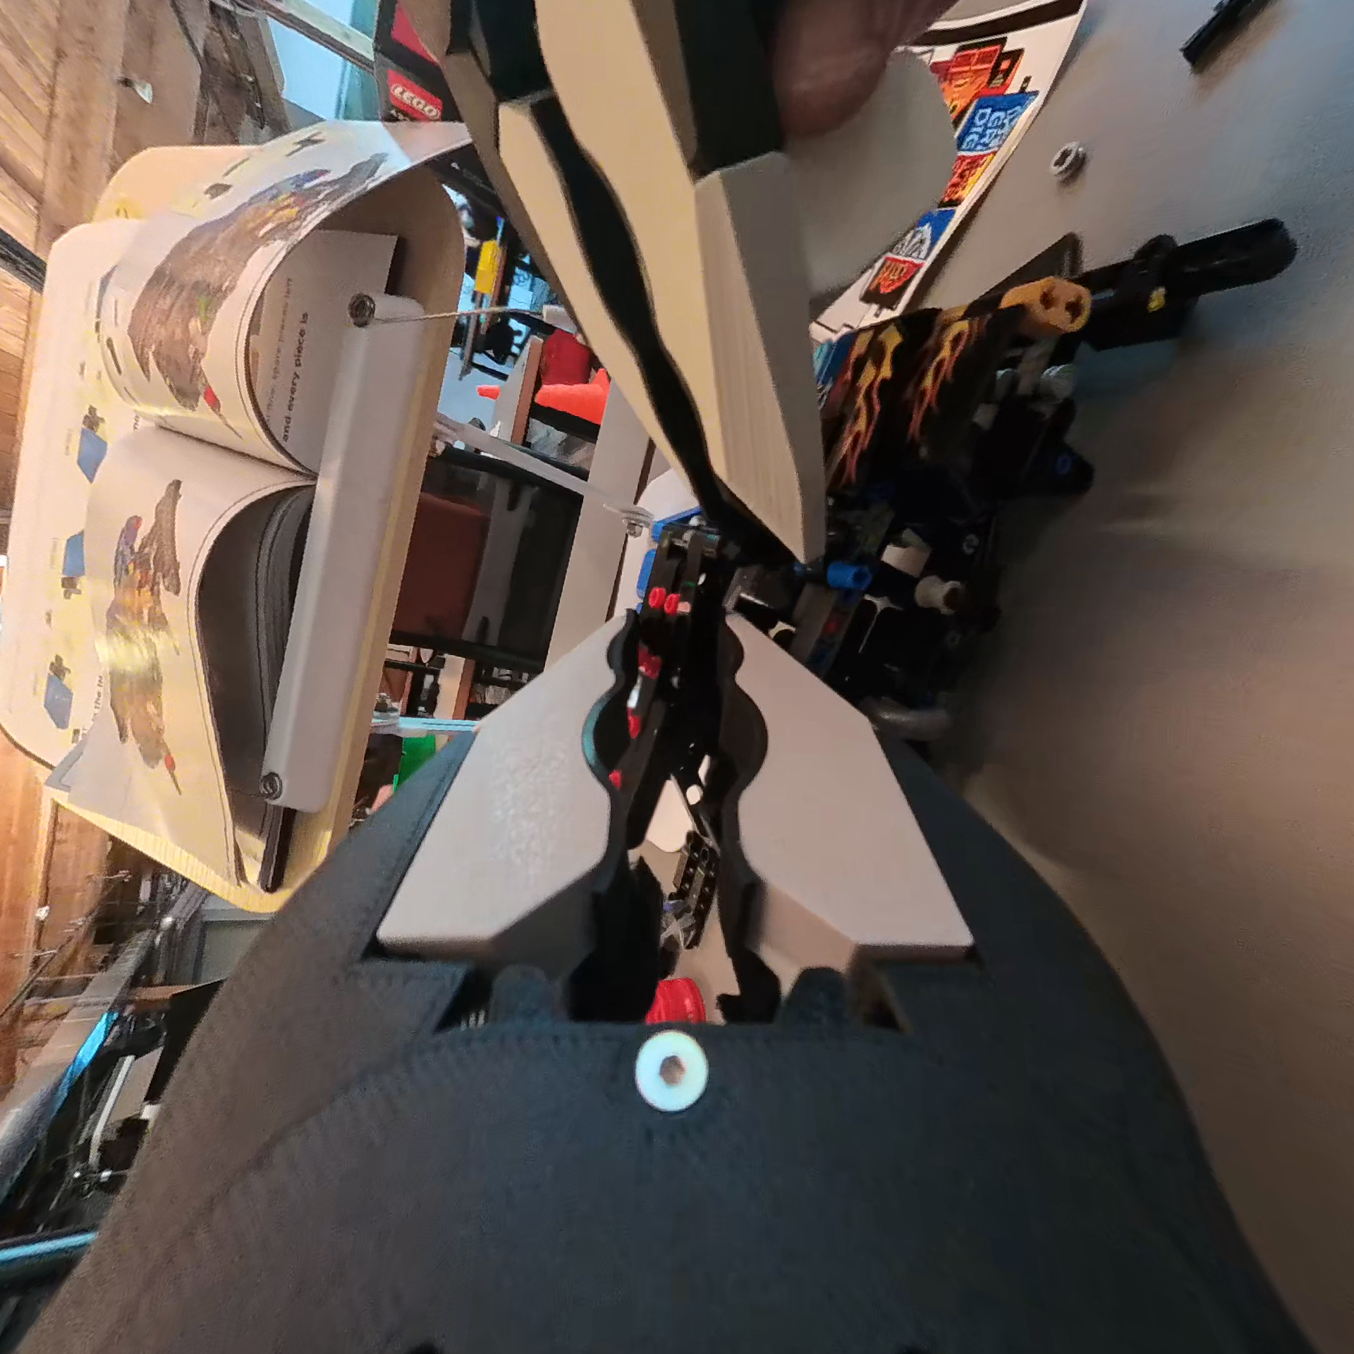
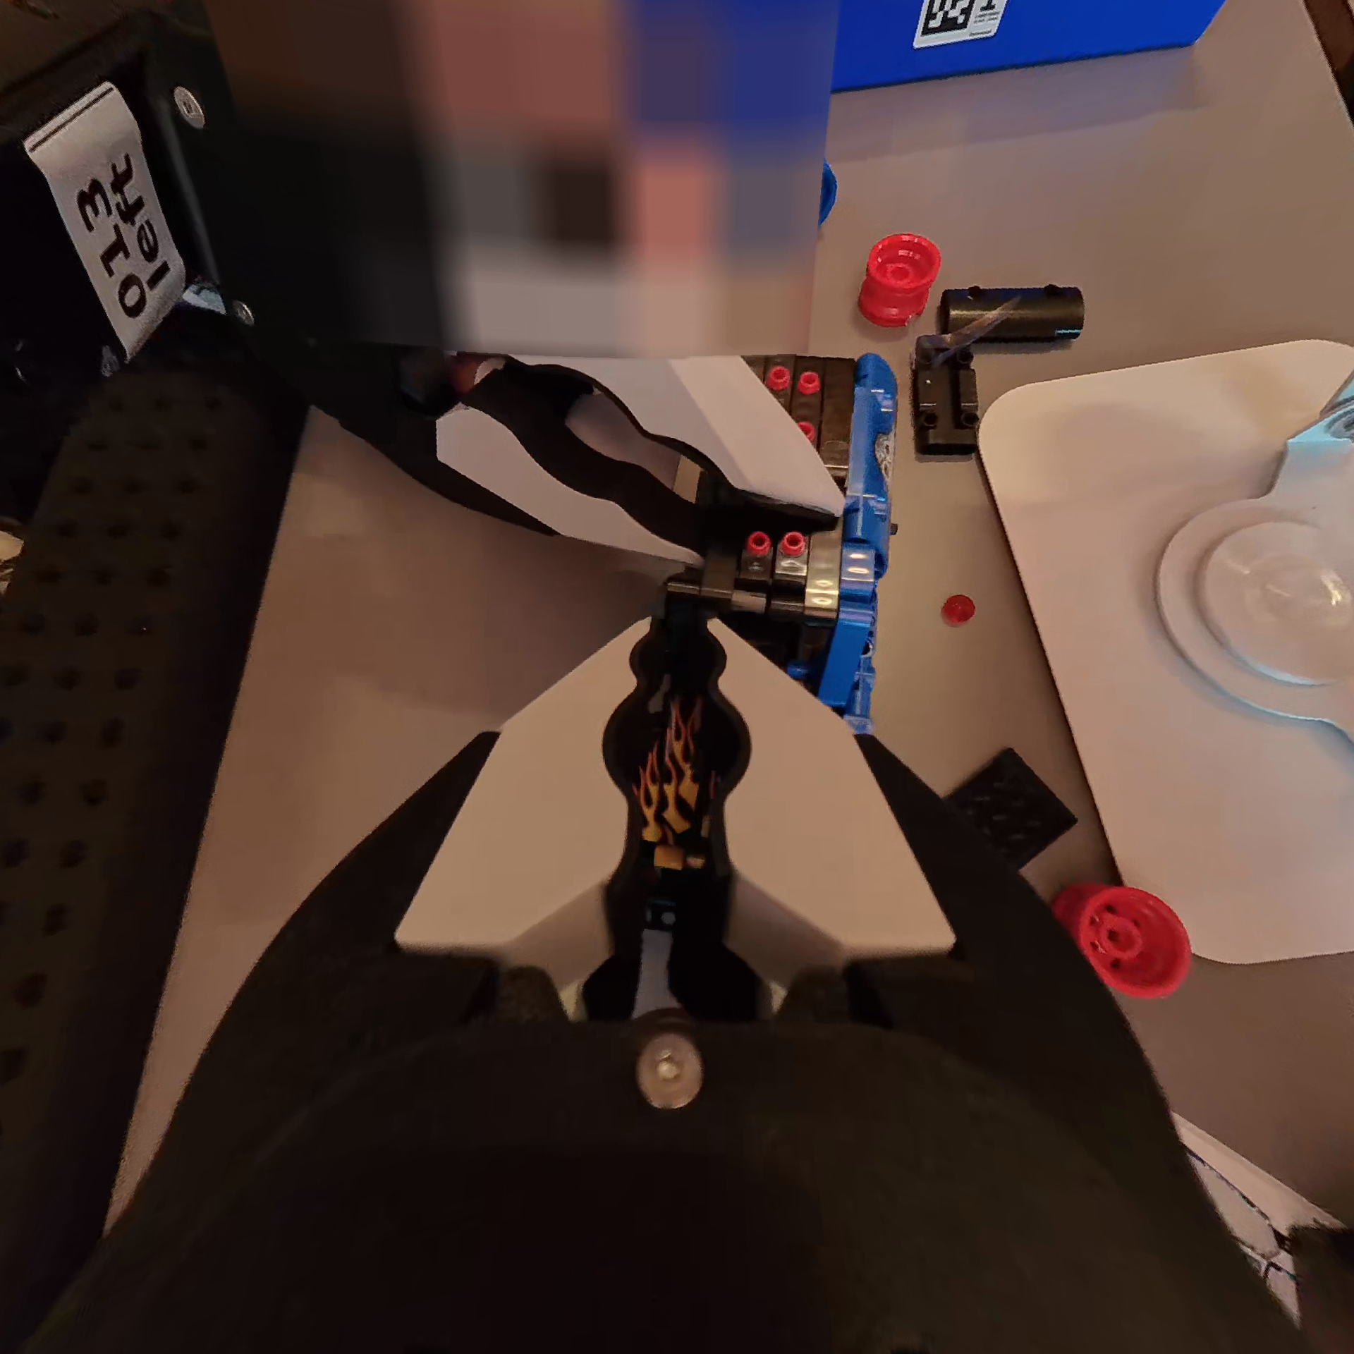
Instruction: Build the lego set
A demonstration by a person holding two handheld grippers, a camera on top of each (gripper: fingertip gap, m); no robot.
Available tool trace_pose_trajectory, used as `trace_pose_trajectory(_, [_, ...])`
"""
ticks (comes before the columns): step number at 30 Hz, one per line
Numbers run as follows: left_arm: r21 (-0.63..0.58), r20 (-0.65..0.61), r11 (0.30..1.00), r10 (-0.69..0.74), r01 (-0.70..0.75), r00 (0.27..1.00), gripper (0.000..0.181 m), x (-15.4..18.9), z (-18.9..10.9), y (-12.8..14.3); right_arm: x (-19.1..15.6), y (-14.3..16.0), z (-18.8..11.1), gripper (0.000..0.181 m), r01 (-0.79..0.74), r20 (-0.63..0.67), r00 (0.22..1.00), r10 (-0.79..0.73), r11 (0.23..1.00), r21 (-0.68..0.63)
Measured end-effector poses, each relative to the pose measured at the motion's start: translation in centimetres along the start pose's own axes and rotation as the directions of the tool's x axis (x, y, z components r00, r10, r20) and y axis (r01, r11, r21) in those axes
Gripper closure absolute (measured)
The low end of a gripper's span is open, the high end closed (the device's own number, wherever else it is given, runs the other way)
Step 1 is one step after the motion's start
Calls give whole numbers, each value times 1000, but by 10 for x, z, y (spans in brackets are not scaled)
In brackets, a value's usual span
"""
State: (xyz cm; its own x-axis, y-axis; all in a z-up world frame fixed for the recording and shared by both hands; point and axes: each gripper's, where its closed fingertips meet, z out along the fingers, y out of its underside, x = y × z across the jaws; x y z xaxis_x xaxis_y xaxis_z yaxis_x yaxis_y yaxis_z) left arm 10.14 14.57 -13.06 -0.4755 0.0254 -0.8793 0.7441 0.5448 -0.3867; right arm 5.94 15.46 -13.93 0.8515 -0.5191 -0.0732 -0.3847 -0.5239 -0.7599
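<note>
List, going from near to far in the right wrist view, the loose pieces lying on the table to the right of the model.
Red wheel → black plate → small red stud → black bracket → black cylinder and second red wheel.

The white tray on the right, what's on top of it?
On the white tray sits a clear plastic dome-shaped piece on a pale base. A red wheel overlaps its lower edge. Whether anything lies beneath the dome cannot be seen, and the tray's right part runs out of view.
</note>
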Motion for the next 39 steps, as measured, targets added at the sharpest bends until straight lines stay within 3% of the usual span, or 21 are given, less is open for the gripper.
trace_pose_trajectory(11, [2, 20, 997, -75, 75, 997, 168, -4, 3, -1, 1, -5, -4, 175, 2, -44, 999, -2, 1000, -3])
trace_pose_trajectory(26, [-42, -74, 974, -226, 223, 971, 166, -9, 9, -3, 12, -11, -21, 176, -218, 160, 968, 193, 964, 153])
trace_pose_trajectory(33, [-31, -26, 993, -113, 112, 993, 165, -9, 11, -4, 14, -15, -22, 176, -287, 222, 944, 243, 939, 192])
trace_pose_trajectory(39, [-30, 15, 993, -111, 111, 994, 171, -12, 12, -6, 14, -11, -20, 176, -235, 169, 964, 207, 958, 166])
